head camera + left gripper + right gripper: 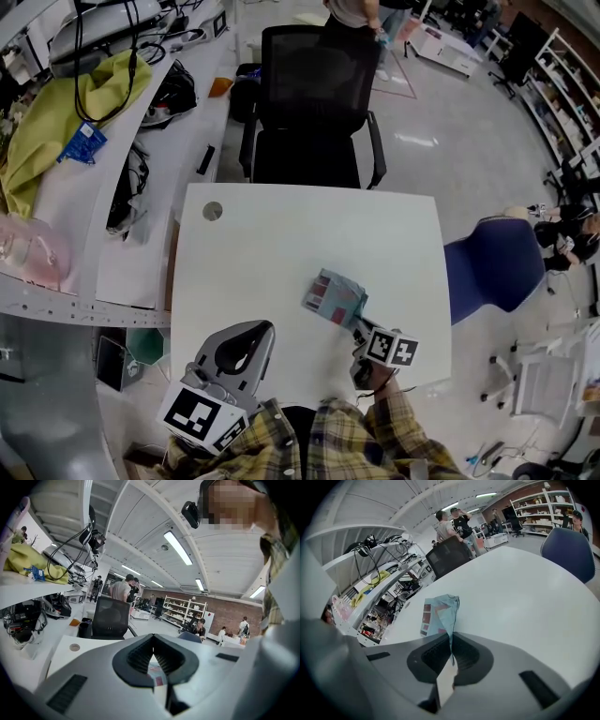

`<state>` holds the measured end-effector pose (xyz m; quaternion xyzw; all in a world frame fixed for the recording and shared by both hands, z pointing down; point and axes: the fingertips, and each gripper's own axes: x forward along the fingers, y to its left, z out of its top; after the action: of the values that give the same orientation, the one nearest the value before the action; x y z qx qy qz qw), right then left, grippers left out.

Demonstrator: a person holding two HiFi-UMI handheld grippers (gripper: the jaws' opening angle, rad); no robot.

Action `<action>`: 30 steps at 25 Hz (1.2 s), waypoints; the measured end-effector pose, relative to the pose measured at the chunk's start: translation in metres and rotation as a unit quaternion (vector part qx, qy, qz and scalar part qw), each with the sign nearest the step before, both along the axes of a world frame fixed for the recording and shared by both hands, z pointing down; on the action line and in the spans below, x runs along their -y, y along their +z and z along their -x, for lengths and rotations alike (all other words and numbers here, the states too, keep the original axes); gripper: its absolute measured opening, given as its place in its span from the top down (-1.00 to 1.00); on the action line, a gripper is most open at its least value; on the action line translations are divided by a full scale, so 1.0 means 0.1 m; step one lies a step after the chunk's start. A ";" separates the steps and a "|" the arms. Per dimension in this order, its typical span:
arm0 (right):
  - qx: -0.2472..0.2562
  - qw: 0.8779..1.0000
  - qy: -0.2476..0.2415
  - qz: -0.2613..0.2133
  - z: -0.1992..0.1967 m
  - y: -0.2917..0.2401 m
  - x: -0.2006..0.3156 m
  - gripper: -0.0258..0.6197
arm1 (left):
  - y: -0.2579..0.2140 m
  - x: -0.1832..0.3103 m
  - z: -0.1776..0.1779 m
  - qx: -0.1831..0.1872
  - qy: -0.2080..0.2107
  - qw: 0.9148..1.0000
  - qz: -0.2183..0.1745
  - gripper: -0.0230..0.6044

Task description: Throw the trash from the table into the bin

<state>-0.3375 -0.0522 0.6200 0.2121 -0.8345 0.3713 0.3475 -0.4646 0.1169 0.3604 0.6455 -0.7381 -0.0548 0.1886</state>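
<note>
A crumpled teal wrapper with red patches (334, 296) lies on the white table (281, 225) near its front right. My right gripper (357, 324) comes at it from the front edge and is shut on the wrapper's near edge. In the right gripper view the wrapper (438, 613) rises from between the closed jaws of the right gripper (451, 638), with a pale strip of it running back between them. My left gripper (246, 336) hovers over the table's front left, its jaws meeting at the tips with nothing held (153, 639). No bin shows in any view.
A black office chair (309, 103) stands against the table's far edge and a blue chair (492, 262) to its right. A long bench on the left holds a yellow cloth (66, 112), cables and gear. A round grommet (213, 211) sits in the table's far left corner.
</note>
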 end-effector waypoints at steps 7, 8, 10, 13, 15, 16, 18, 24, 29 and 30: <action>0.030 0.999 -0.003 -0.012 0.00 -0.27 -0.05 0.92 | 0.03 0.00 -0.10 -0.003 0.013 1.000 0.000 0.90; 0.034 0.999 -0.004 -0.017 0.00 -0.32 -0.05 0.92 | 0.03 0.01 -0.12 -0.004 0.016 1.000 -0.001 0.90; 0.044 0.999 -0.008 -0.026 -0.02 -0.43 -0.04 0.92 | 0.01 0.04 -0.17 -0.004 0.021 1.000 -0.003 0.90; 0.060 0.998 -0.011 -0.034 -0.04 -0.56 -0.04 0.92 | -0.01 0.08 -0.27 -0.001 0.031 1.000 -0.007 0.90; 0.070 0.997 -0.008 -0.040 -0.10 -0.65 -0.03 0.92 | -0.02 0.12 -0.38 -0.002 0.042 0.999 -0.009 0.90; 0.076 0.996 -0.005 -0.042 -0.14 -0.69 -0.01 0.92 | -0.03 0.15 -0.45 -0.001 0.049 0.999 -0.009 0.90; 0.086 0.995 0.002 -0.046 -0.24 -0.76 0.03 0.92 | -0.07 0.22 -0.58 0.003 0.063 0.998 -0.012 0.90; 0.105 0.992 0.036 -0.063 -0.80 -1.01 0.24 0.92 | -0.16 0.57 -1.13 0.008 0.110 0.994 -0.020 0.90; 0.119 0.987 0.073 -0.081 -1.60 -1.23 0.47 0.92 | -0.19 0.94 -1.87 0.005 0.158 0.987 -0.025 0.90; 0.121 0.985 0.082 -0.086 -1.81 -1.30 0.52 0.92 | -0.21 1.02 -2.06 0.005 0.170 0.985 -0.027 0.90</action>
<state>-0.1565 -0.1039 0.4903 0.2627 -0.8789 0.3484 0.1927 -0.2587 0.0144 0.3392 0.7664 -0.6171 -0.0391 0.1742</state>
